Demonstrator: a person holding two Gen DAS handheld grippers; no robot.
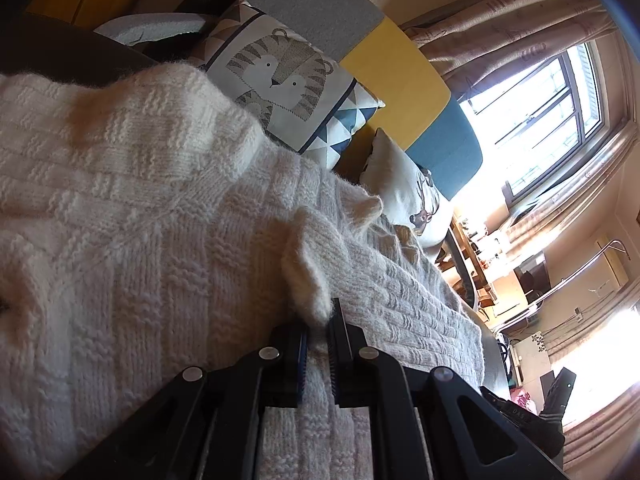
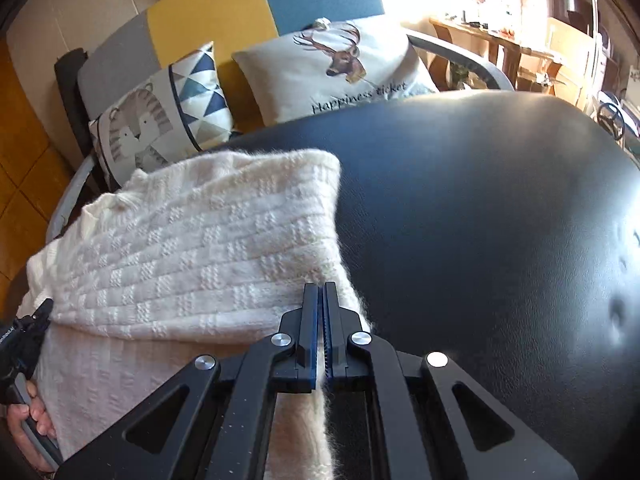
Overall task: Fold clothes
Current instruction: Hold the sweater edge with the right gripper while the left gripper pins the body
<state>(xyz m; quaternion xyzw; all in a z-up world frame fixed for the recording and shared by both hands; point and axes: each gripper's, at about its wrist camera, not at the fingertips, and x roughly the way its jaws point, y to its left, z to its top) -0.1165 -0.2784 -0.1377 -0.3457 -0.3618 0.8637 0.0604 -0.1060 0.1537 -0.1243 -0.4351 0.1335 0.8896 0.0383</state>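
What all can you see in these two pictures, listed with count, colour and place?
cream knitted sweater: one, cream-white, partly folded on the black surface
black leather surface: one, black, under the sweater
tiger-print cushion: one, white and grey, on the sofa
deer-print cushion: one, white, beside the tiger cushion
colour-block sofa: one, grey, yellow, blue, behind
left claw: one, black, shut on sweater
right claw: one, black, shut on sweater edge

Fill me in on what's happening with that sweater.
A person is folding a white knit sweater on a black padded surface, a handheld gripper in each hand. The right gripper is shut on the sweater's edge, and a layer is already folded over. The left gripper pinches a bunched bit of the knit. Two printed cushions sit behind.
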